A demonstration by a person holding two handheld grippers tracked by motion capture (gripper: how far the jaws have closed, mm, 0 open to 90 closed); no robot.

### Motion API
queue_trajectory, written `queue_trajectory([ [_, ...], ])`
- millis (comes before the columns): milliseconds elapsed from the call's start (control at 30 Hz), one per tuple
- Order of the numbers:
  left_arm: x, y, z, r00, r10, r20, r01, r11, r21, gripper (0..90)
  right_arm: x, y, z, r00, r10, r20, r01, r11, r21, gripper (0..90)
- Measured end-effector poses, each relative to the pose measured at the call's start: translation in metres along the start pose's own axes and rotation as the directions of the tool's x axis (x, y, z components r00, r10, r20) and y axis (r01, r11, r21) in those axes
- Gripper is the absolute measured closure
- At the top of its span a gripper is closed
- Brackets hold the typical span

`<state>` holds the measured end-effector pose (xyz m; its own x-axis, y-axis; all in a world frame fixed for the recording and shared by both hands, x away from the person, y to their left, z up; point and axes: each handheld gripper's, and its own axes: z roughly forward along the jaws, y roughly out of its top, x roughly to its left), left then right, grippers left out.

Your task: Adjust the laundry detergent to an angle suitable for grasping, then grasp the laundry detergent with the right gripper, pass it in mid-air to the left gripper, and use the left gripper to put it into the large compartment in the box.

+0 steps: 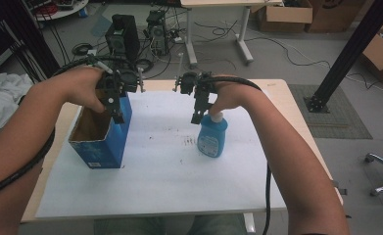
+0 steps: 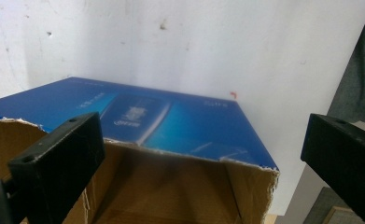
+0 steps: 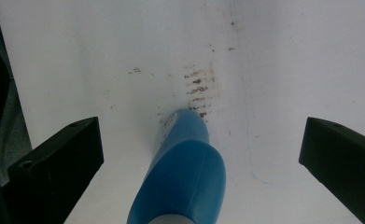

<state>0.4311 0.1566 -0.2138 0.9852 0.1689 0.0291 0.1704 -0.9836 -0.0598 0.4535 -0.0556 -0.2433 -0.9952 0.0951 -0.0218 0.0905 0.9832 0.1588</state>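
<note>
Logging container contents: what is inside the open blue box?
Inside the blue box, bare brown cardboard walls show in the high view and the left gripper view; no item is visible. Its floor is mostly hidden by the walls and jaws.

A blue bottle (image 3: 182,172) stands between the 2 wide-apart black jaws on a stained white sheet (image 3: 124,56)

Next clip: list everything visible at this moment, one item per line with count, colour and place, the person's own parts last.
Open-topped blue cardboard box: one, blue outside and brown inside, left part of sheet.
Blue plastic bottle with white cap: one, upright, middle of sheet.
White sheet: one, covering wooden table.
Brown marks: a cluster, on sheet beside bottle.
Cardboard cartons: several, brown, floor behind.
Left gripper: black, open, over box's rim.
Right gripper: black, open, over bottle.
Forearms: two, from below.
</note>
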Motion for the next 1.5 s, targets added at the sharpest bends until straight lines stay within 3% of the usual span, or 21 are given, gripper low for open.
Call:
queue_trajectory([
  [400,-0.003,0.000,0.001,1.0000,0.001,0.003,-0.001,1.0000,0.002,0.1,0.002,-0.003,-0.005,1.0000,0.008,0.004,-0.008,1.000,-0.022,0.0],
  [1200,0.001,-0.005,-0.004,1.0000,-0.005,-0.006,0.005,1.0000,-0.008,0.1,0.001,0.006,0.003,0.9999,-0.014,0.003,0.014,1.000,0.011,0.0],
  [1500,-0.001,-0.006,-0.004,0.9999,-0.015,-0.005,0.015,0.9999,-0.007,0.1,-0.001,0.002,0.000,1.0000,-0.009,-0.001,0.009,1.000,-0.003,0.0],
])
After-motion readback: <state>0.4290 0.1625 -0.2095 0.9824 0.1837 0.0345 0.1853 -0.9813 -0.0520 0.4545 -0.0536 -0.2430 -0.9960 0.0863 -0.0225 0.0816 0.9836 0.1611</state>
